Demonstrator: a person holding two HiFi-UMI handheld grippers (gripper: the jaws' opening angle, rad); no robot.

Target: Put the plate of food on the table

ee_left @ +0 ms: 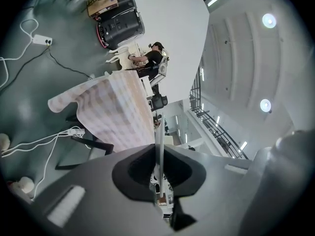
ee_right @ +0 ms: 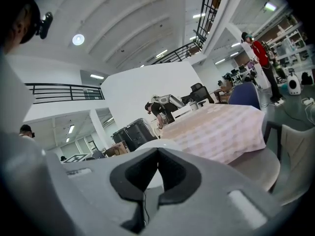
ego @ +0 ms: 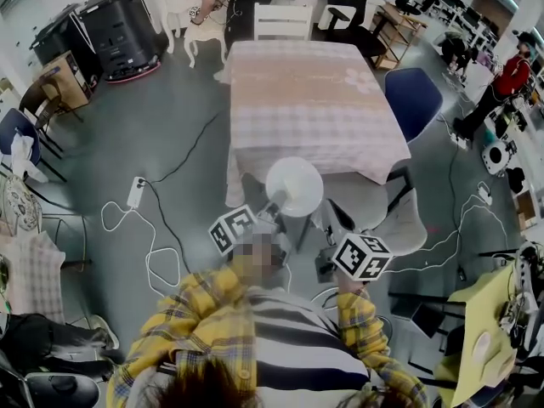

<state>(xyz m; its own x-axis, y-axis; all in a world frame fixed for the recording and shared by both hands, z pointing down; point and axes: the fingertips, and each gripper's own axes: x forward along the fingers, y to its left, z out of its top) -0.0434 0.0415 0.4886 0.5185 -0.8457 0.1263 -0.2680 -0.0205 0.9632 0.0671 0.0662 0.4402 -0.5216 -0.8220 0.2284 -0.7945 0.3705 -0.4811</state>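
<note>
So the plate [ego: 294,187] isn't down: it's up in the air right at the near edge of the desk [ego: 310,100], the one with the pink checked cloth. The left tongs [ee_left: 158,154] are pinching it by the rim. The right tongs [ee_right: 157,150] are pressed together with nothing in them, and the plate shows as a white curve just past their tips.

Stuff around:
- A grey chair [ego: 387,219] sits tucked in at the near right corner, just beside the plate.
- A blue chair [ego: 414,99] is on the right side and a white chair [ego: 283,21] at the far end.
- Cables [ego: 153,262] and a power strip [ego: 136,192] sprawl over the floor on the left.

The head view shows the plate as a full round disc. The left gripper view only gets it edge-on, as a thin white line between the pads. Only the right gripper view catches the balcony railing [ee_right: 64,88].
</note>
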